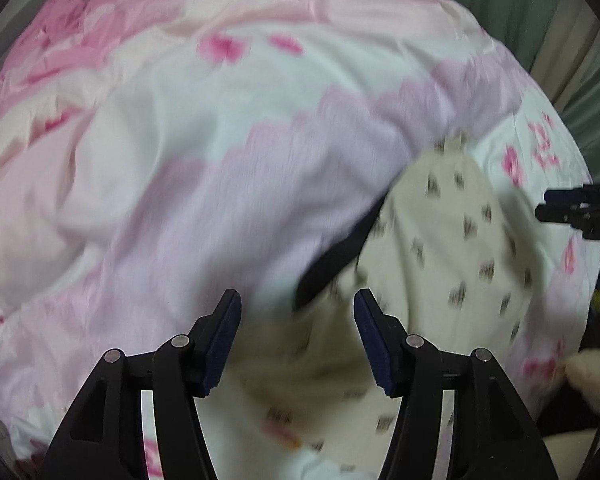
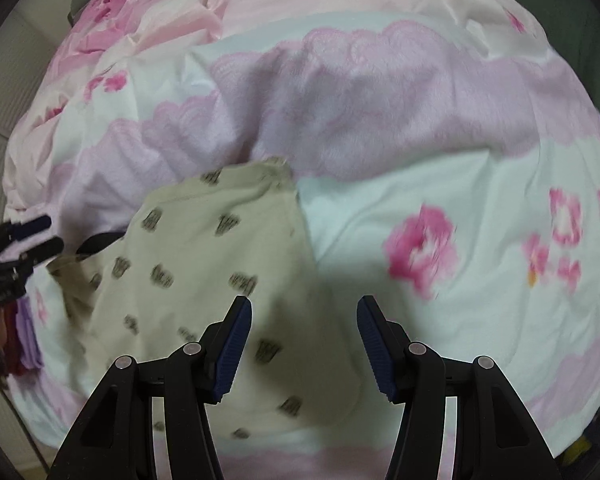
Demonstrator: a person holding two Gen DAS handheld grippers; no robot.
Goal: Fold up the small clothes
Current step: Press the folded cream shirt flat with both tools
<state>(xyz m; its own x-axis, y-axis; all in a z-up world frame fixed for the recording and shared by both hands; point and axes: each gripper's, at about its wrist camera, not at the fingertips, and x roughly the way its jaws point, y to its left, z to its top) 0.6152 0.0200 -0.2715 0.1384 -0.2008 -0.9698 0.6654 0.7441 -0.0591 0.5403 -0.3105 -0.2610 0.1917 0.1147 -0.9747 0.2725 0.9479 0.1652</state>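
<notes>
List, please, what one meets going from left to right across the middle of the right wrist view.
left gripper at the left edge → dark strap → beige printed garment → big pink flower on the pink and white quilt → smaller pink flowers.

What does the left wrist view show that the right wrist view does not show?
Only the left wrist view shows a fluffy cream thing at its right edge. Only the right wrist view shows purple and red cloth at its left edge. Both show the cream patterned garment with its black band on the pink floral quilt, and both grippers, left gripper and right gripper, open and holding nothing.
</notes>
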